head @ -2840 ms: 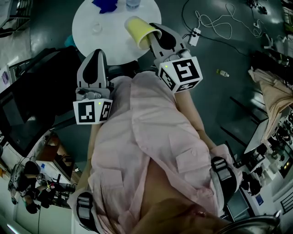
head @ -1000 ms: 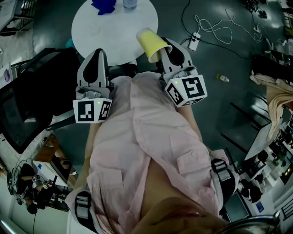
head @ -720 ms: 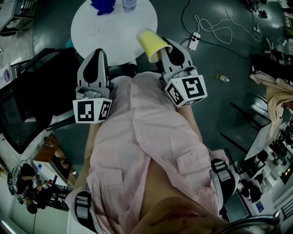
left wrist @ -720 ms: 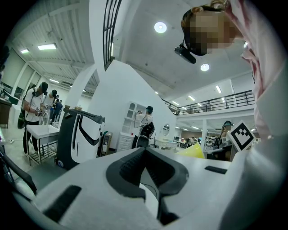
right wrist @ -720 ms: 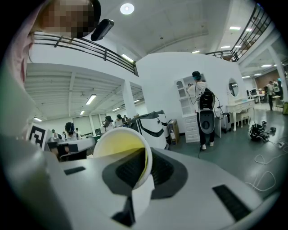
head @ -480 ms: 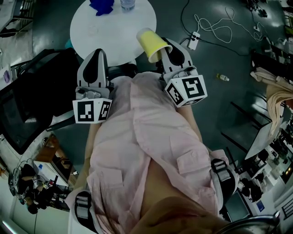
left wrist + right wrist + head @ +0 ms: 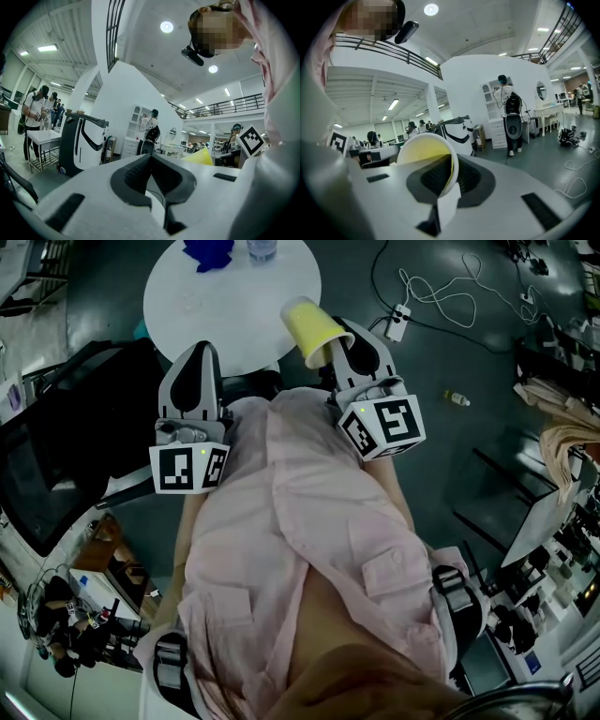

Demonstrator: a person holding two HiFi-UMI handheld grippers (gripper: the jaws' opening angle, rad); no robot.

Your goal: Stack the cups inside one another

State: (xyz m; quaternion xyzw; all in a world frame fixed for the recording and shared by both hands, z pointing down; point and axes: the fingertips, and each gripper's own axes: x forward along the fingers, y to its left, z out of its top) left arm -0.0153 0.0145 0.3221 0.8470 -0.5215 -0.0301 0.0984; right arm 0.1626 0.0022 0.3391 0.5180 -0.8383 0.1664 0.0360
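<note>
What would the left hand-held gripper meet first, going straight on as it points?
Nothing near: the left hand-held gripper, shut and empty, points apparently over the white table into open room, toward a distant person by a shelf. Depth is unclear.

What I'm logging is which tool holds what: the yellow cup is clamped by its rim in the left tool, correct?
Not quite: the yellow cup is clamped by its rim in the right tool, not the left, as the right gripper view shows. The left tool is shut and empty.
</note>
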